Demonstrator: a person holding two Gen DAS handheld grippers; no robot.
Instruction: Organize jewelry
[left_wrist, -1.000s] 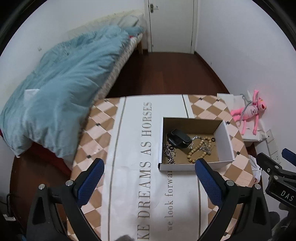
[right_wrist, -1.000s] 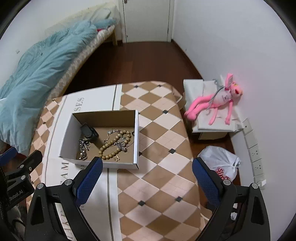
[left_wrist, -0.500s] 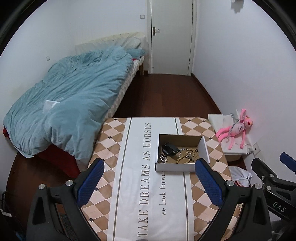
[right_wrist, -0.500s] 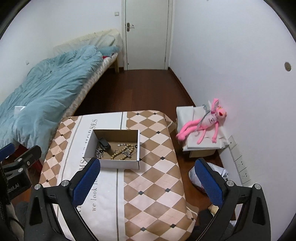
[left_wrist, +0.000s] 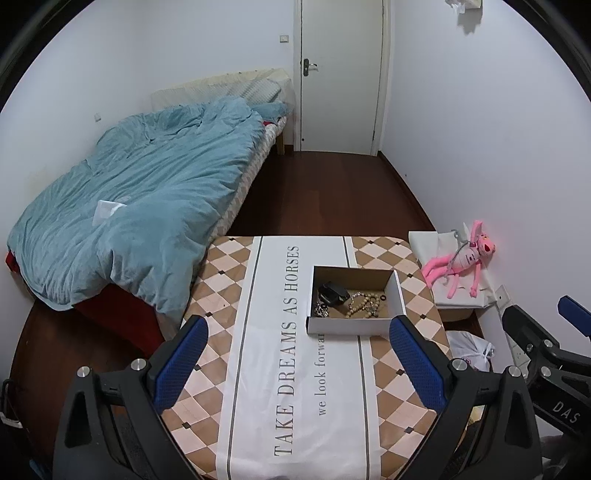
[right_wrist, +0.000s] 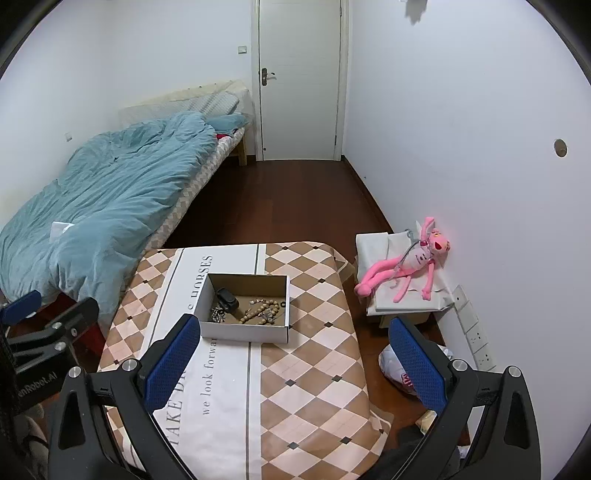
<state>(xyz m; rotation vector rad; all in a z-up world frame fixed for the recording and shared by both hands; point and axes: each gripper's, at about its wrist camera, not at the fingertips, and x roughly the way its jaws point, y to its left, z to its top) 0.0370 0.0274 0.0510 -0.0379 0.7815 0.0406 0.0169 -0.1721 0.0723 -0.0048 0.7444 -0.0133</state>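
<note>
Cardboard box (left_wrist: 354, 328), open-topped, white outside, brown inside: on table (left_wrist: 229, 266), resting partly on the white lettered runner (left_wrist: 273, 332) and partly on the checked cloth, toward the far right of the tabletop.

Contents of box, all loose on the floor of the single compartment:
- Small black case or pouch (left_wrist: 333, 292), near the far left corner; exact kind unclear at this range.
- Silver chain (left_wrist: 320, 309), heaped along the left wall, just beside the black item.
- Wooden bead string (left_wrist: 360, 307), tan, looped across the middle, tangled with a thinner metallic chain.
- Small dark ring (left_wrist: 383, 297), to the right of the beads, apart from them.

Same box in right wrist view (right_wrist: 245, 330): black item (right_wrist: 226, 298) at left, silver chain (right_wrist: 218, 314) below it, beads (right_wrist: 260, 312) at centre.

Left gripper (left_wrist: 297, 354): blue-padded fingers spread wide, nothing between them, held above the near part of the table, well apart from the box.

Right gripper (right_wrist: 293, 354): fingers likewise spread wide, nothing held, above the table's near right part, clear of the box.

Surroundings: bed with blue duvet (left_wrist: 140, 206) to the left; closed white door (left_wrist: 341, 74) at the back; pink plush toy (right_wrist: 404, 264) on a white box (right_wrist: 373, 251) against the right wall; white plastic bag (right_wrist: 393, 363) on the floor.
</note>
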